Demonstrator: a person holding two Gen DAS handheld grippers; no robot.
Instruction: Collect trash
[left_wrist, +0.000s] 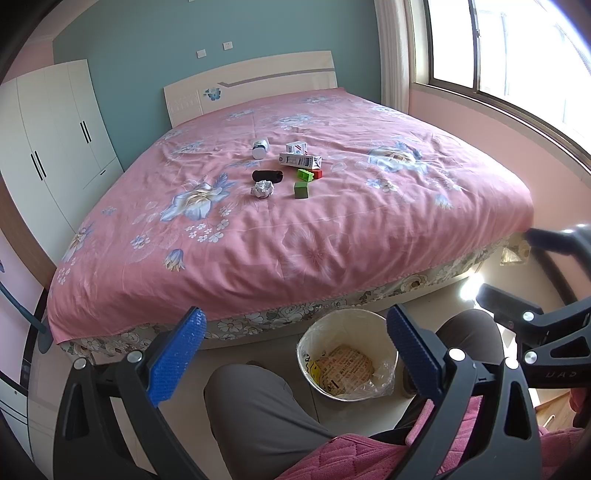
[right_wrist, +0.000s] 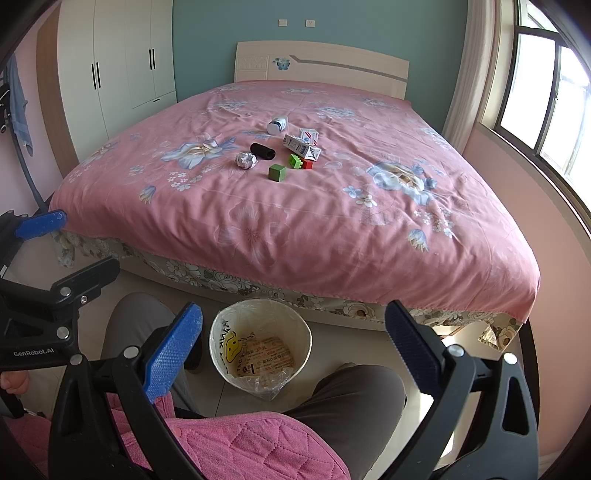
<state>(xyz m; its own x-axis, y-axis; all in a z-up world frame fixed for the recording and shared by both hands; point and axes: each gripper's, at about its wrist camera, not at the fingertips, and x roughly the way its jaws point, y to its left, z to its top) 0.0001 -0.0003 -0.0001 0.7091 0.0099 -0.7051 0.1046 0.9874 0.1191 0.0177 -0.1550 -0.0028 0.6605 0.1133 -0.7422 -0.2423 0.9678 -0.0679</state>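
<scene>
A white trash bin (left_wrist: 347, 354) (right_wrist: 260, 350) lined with clear plastic stands on the floor between a person's knees, with a printed wrapper inside. On the pink bed lie a crumpled paper ball (left_wrist: 261, 189) (right_wrist: 246, 160), a black roll (left_wrist: 267, 176) (right_wrist: 263, 151), a long carton (left_wrist: 300, 160) (right_wrist: 301, 147), a small box (left_wrist: 297, 147) (right_wrist: 308, 135), a white bottle (left_wrist: 260, 147) (right_wrist: 277, 124), green blocks (left_wrist: 301, 190) (right_wrist: 277, 172) and a red block (left_wrist: 317, 173) (right_wrist: 307, 164). My left gripper (left_wrist: 295, 350) and right gripper (right_wrist: 293, 343) both hang open and empty above the bin, far from the bed items.
The bed (left_wrist: 332, 236) (right_wrist: 332, 221) fills the middle, its near edge just beyond the bin. A white wardrobe (left_wrist: 48, 147) (right_wrist: 122, 66) stands at the left, a window (left_wrist: 517, 55) at the right. The person's legs (left_wrist: 258, 413) (right_wrist: 354, 406) flank the bin.
</scene>
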